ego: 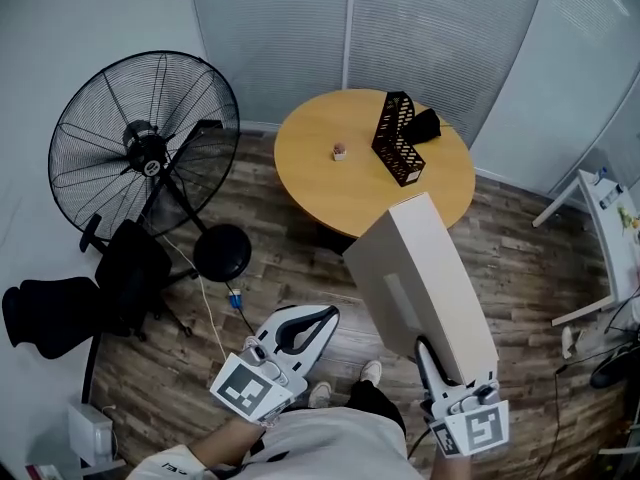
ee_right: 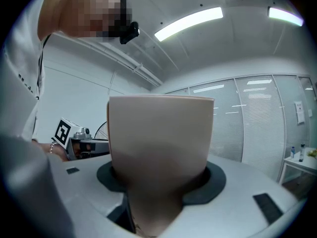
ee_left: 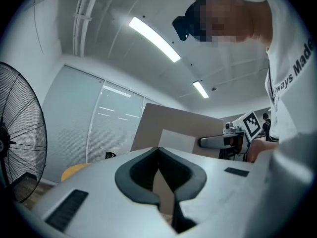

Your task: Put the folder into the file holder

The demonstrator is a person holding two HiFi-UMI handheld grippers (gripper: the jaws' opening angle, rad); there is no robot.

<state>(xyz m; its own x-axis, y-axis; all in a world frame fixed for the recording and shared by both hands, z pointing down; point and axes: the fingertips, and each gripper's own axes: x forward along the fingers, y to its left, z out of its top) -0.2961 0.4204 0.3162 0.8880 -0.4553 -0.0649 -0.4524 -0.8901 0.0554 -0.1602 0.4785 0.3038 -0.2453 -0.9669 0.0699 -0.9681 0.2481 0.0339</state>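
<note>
Right claw pinching thick beige folder, plain, boxy; left claw pressed together

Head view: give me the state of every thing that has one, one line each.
Folder: held in the air, gripped at one end.
Right gripper: fingers shut on the folder.
Left gripper: fingers together, empty.
File holder: standing on the round table, folder not yet inside.

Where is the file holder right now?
In the head view, the black file holder stands on the right half of the round table, a small object to its left.
</note>
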